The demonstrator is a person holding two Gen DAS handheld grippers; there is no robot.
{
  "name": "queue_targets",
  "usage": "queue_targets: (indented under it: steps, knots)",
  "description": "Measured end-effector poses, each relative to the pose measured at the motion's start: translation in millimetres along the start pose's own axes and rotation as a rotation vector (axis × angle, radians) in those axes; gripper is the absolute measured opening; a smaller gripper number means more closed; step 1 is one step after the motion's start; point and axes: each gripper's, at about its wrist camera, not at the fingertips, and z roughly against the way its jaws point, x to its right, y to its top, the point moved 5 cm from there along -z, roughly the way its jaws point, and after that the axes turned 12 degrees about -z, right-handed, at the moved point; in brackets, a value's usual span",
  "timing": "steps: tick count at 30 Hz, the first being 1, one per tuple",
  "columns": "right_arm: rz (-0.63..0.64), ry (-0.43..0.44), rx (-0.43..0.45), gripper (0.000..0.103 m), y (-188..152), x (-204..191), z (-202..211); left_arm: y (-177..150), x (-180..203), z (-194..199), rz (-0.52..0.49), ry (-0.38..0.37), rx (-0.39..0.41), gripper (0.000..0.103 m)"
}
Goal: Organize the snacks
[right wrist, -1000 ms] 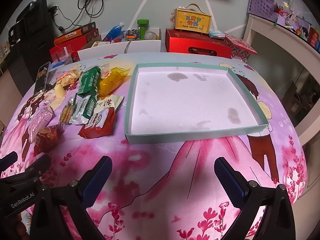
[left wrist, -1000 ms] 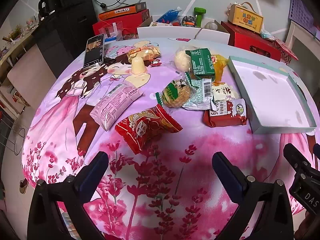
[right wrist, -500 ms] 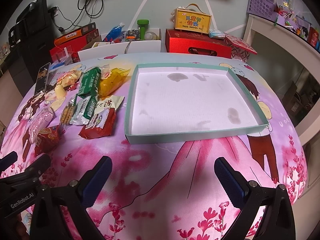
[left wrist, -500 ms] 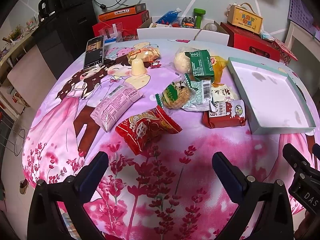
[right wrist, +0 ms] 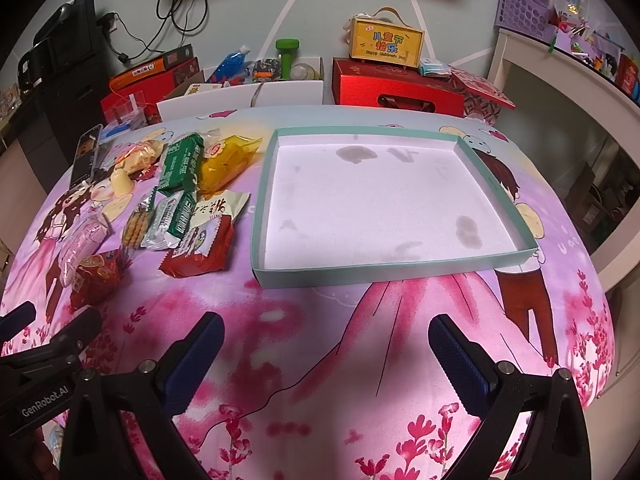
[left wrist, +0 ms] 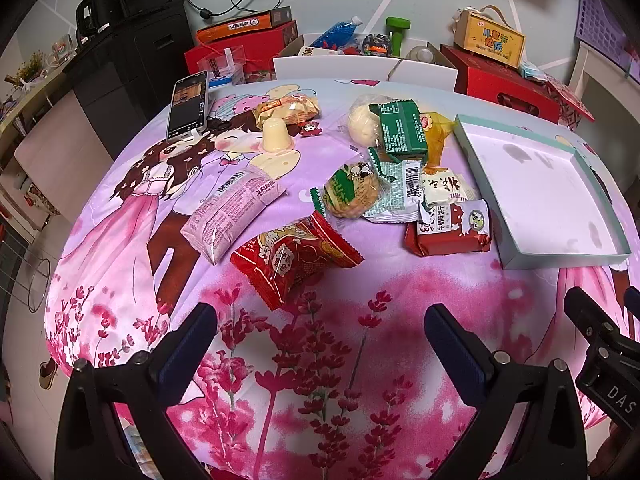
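Snacks sit in a loose pile on the pink cartoon tablecloth, just left of the teal tray. Tray holds nothing, only grey stains on its white floor.

Left gripper spread wide, nothing between its fingers, hovering over the near cloth. Nearest to it is the red pack, tilted on the cloth. Left of that is the pink pack; far right of it a round cracker pack lies against a silver-green wrapper.

Red milk-biscuit pack lies just beside the tray's left wall. Green pack lies on the far part of the pile, with a yellow bag next to it. Jelly cup sits apart, near the phone.

Right gripper also spread wide and empty, hovering short of the tray's near wall.
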Motion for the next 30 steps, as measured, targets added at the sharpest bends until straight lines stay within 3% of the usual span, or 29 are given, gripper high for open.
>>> queue_targets:
  steps: [30]
  knots:
    - [0.003,0.0,0.0,0.103,1.3,-2.0,0.4,3.4,-2.2,1.0,0.006,-0.005,0.003,0.103]
